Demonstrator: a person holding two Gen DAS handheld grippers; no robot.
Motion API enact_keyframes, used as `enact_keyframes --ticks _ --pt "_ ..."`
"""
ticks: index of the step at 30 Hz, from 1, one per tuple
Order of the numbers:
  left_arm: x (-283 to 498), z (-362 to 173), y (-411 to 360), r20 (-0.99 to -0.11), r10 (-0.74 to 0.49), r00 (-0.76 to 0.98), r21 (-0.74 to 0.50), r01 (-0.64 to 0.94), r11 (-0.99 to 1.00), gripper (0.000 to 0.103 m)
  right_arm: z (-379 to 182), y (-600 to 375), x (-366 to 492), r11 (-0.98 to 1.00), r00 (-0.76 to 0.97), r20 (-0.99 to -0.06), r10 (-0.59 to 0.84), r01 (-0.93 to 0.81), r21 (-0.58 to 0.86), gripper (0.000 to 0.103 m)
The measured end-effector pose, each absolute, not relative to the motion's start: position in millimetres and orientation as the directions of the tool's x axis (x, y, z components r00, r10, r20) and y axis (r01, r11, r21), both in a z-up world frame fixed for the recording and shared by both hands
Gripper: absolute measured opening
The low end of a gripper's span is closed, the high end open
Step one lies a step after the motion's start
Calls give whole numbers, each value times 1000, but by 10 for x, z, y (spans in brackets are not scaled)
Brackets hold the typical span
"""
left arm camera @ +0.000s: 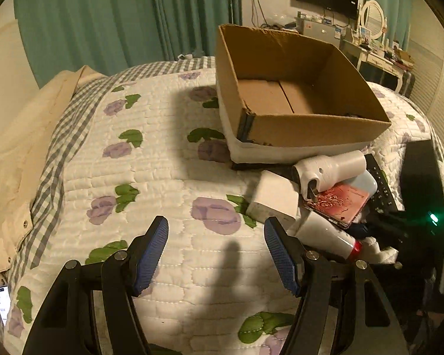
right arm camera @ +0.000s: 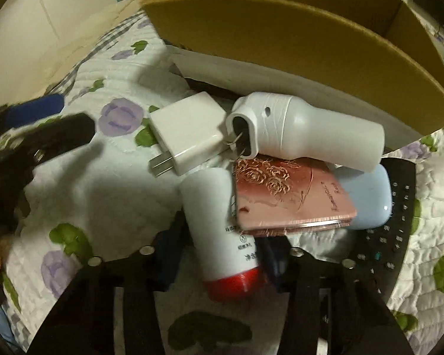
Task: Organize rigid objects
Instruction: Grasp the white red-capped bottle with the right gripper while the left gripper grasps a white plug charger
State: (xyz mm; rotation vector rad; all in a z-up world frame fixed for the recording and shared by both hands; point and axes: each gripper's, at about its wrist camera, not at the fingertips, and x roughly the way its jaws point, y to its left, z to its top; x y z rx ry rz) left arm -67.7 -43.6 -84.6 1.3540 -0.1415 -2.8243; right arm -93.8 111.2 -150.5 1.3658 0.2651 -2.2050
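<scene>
A pile of rigid items lies on the quilt in front of an open, empty cardboard box (left arm camera: 296, 130). It holds a white plug charger (right arm camera: 186, 133), a white handheld device (right arm camera: 307, 130), a pink rose-patterned case (right arm camera: 290, 195), a pale blue case (right arm camera: 370, 195) and a black remote (right arm camera: 396, 222). My right gripper (right arm camera: 222, 236) is shut on a white bottle with a red cap (right arm camera: 219, 230), one finger on each side of it. My left gripper (left arm camera: 216, 236) hangs open over bare quilt left of the pile, with nothing between its blue pads (left arm camera: 154, 251).
The bed's floral quilt (left arm camera: 162, 162) runs left to a cream jacket (left arm camera: 20, 148). A lit phone (left arm camera: 1, 301) lies at the near-left edge. Teal curtains, a wall television and a cluttered dresser (left arm camera: 379, 53) stand behind the bed.
</scene>
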Motion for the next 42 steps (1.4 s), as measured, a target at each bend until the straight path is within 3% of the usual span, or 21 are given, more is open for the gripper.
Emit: enact_keyframes --ticks 2,11,18,29,35,37,39,42 --pt "-673 -823 -446 -774 -47 -632 86 -32 -996 70 -1417 1122 -804 -837 -360 -873 -329 538 94 36" --pt "-752 -897 -287 -789 -12 -614 99 -108 -989 70 -732 1503 -758 -892 -535 -782 -321 448 59 36" --pt "-941 -1126 -51 -826 38 -563 95 -206 -974 70 -736 1804 -998 -933 -575 -767 -284 349 84 36" --pt "-1292 -1439 138 -859 -49 -510 205 -254 -945 70 -751 1816 -1146 -927 -558 -766 -320 350 132 36" --pt "-1417 -1472 170 -850 -38 -525 208 -269 -940 70 -777 1830 -1143 -929 -552 -772 -315 347 130 36" --pt "-1376 -1451 164 -843 -30 -537 207 -272 -940 67 -782 1826 -1133 -930 -553 -773 -310 346 126 36" --pt "-1318 -1414 166 -839 -17 -544 201 -280 -939 54 -771 1820 -1117 -931 -556 -773 -304 345 118 36" --pt "-1194 -1332 135 -832 -16 -555 191 -260 -947 53 -714 1810 -1080 -933 -571 -766 -295 345 103 36"
